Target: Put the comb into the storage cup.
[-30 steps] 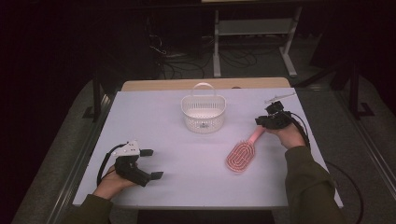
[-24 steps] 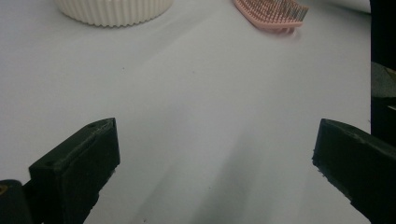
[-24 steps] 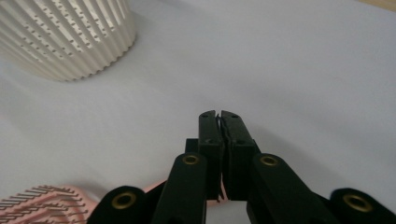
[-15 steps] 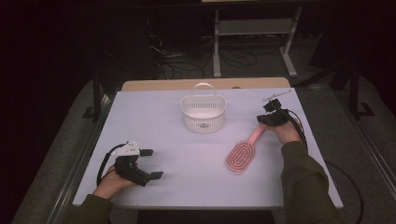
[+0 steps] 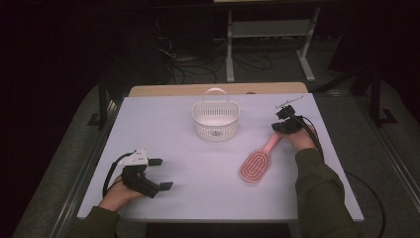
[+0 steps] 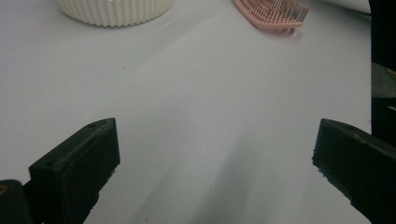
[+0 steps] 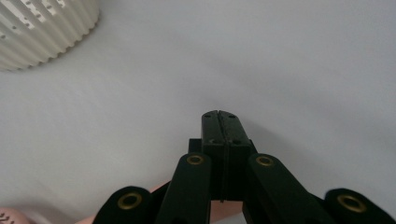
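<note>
A pink hairbrush (image 5: 256, 162) lies bristles up on the white table (image 5: 163, 126), right of centre, with its handle pointing toward my right gripper (image 5: 280, 125). That gripper is shut, jaws pressed flat together (image 7: 218, 115) with nothing between the tips. The pink handle (image 7: 223, 210) shows just beneath its linkage. A white slotted basket (image 5: 215, 120) with a handle stands at the table's middle back and looks empty. My left gripper (image 5: 162, 173) rests at the front left, jaws wide open (image 6: 215, 135) over bare table. Its view has the basket (image 6: 114, 9) and the hairbrush (image 6: 273, 13) far ahead.
A wooden strip (image 5: 213, 89) borders the table's far edge. Beyond it are a dark floor with cables and a metal stand (image 5: 267, 29). Both of the person's sleeves come in from the bottom edge.
The right gripper has shifted only slightly near the brush handle. The brush, the basket and the left gripper stay where they were.
</note>
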